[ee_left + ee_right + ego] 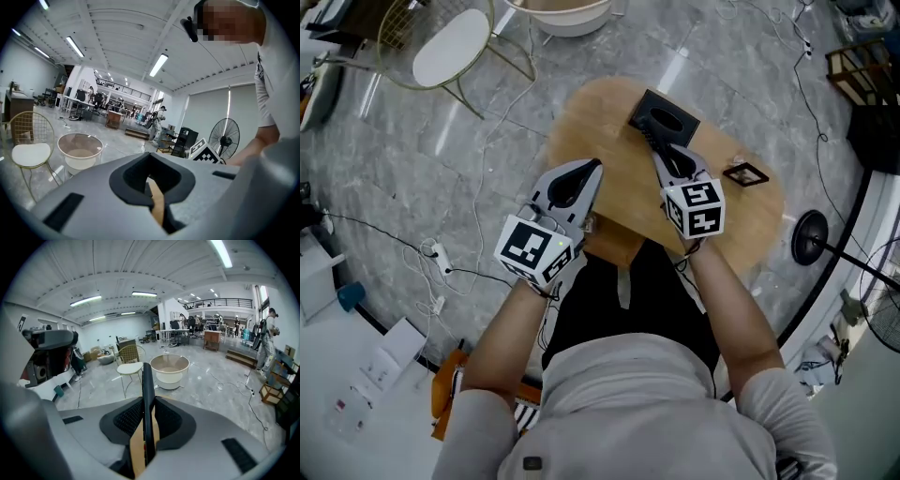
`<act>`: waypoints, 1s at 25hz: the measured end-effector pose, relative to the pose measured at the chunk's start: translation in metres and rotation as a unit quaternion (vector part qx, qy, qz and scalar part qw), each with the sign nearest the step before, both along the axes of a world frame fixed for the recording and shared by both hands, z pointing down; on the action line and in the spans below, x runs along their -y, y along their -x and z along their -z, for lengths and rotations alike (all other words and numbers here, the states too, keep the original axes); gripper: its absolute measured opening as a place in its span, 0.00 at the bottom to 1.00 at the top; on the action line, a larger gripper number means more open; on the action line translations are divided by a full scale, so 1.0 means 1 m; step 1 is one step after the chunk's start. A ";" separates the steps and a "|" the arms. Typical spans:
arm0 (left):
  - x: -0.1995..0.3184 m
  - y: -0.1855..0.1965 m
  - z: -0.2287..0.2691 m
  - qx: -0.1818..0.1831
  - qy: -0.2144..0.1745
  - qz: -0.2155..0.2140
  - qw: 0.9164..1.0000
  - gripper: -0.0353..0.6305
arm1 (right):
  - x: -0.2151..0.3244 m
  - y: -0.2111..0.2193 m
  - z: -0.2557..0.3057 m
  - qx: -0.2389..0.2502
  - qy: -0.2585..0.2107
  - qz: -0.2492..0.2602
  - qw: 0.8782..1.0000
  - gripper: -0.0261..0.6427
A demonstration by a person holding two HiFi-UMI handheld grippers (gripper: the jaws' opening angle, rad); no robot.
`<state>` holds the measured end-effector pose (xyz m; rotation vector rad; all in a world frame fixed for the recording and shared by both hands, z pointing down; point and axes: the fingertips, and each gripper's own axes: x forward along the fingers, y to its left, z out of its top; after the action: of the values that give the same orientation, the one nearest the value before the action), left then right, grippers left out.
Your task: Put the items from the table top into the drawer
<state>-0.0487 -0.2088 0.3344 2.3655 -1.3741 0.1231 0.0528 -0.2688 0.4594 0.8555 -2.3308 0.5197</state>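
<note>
A flat black rectangular tray [667, 114], its recess hard to make out, is clamped edge-on in the right hand-held gripper [148, 404] and is seen against the upper part of the light wooden oval tabletop [600, 117]. The left hand-held gripper [596, 167] is clenched on nothing. The tabletop's lower edge is hidden by both. A small black square frame [746, 174] lies at its right.
</note>
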 end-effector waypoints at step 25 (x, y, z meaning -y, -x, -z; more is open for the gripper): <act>-0.160 0.044 0.130 -0.015 -0.081 -0.009 0.997 0.07 | -0.163 0.048 0.175 0.018 -0.094 0.054 0.994 0.18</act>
<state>-0.0930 -0.0490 0.2043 2.5003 -1.3974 -0.0210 0.0049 -0.1061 0.2845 0.8047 -2.4719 0.2764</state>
